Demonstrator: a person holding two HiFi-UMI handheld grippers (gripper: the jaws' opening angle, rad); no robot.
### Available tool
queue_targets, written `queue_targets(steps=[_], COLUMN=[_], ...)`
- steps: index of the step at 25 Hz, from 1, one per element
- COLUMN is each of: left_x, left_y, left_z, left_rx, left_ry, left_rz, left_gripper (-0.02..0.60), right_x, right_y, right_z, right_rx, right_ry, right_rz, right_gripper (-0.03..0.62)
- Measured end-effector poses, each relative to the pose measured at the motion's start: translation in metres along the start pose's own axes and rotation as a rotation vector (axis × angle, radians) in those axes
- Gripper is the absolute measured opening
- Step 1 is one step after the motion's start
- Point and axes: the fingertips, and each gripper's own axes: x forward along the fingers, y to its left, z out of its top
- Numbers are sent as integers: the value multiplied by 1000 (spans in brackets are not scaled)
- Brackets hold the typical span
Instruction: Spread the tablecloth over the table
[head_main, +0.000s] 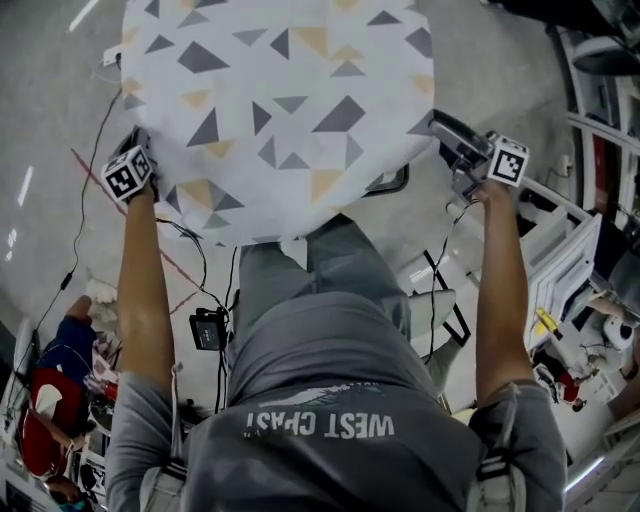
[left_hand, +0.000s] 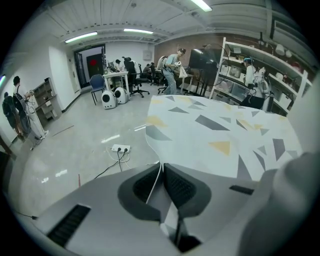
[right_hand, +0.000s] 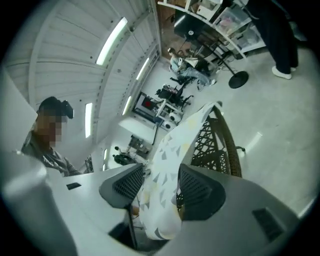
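at tablecloth (head_main: 270, 110) edge: left tool (left_hand: 161, 169) clamped, right tool (right_hand: 159, 177) apart

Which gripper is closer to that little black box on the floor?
Left. The left gripper grips the tablecloth at its edge, on the black box side of the person's legs. The right gripper is at the cloth's opposite edge, beyond the legs.

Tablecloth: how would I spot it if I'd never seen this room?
In the head view, look over the grey floor ahead of the person's outstretched arms. The tablecloth is the wide sheet between the left gripper and right gripper. It alone is white, scattered with grey and yellow triangles.
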Motion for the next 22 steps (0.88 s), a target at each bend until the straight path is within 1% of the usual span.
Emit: queue_targets(steps=[1,2,3,5,6,7,10,11,13,15,18,20,21,22], left_x=[-1,-2,-2,-2,-2,-2,-1,0,-1,-5,-7,-7,-7,-6], left_y=[0,0,-1,-2,-2,-2,-2,-2,-4,-3,-4,-4,-4,-4], left_z=[0,0,1,2,2,1,-2,-2,-2,-1,-1,-1,-1,-1], left_rx=[3,6,10,15,15,13,5,5,11,23,19,5,-1,-5], left_ry=[0,1,1,0,-1,-3,-10,-14,-23,-27,-33,-36,-36,-37], left_rz=[0,-1,-2,-5,-4,0,9,9,9,20,33,30,27,23], left_gripper=[12,12,12,12,12,12,12,12,12,11,9,8,8,9], right_x=[2,3,4,6,9,15,32,39,62,94,130,135,130,122], right_y=[13,20,24,20,17,13,5,6,18,33,41,47,49,49], right_z=[-3,-7,-11,-12,-9,-6,1,6,20,29,33,31,30,28], right_rx=[-19,-40,-60,-99,-117,-133,-169,-171,-173,-203,-282,-325,-323,-290], right_ry=[40,79,110,147,161,177,197,179,125,96,74,32,10,-14], right_rz=[15,10,-13,-86,-123,-151,-191,-186,-138,-98,-104,-90,-83,-80], right_gripper=[239,238,214,92,42,21,18,18,27,32,48,63,104,162])
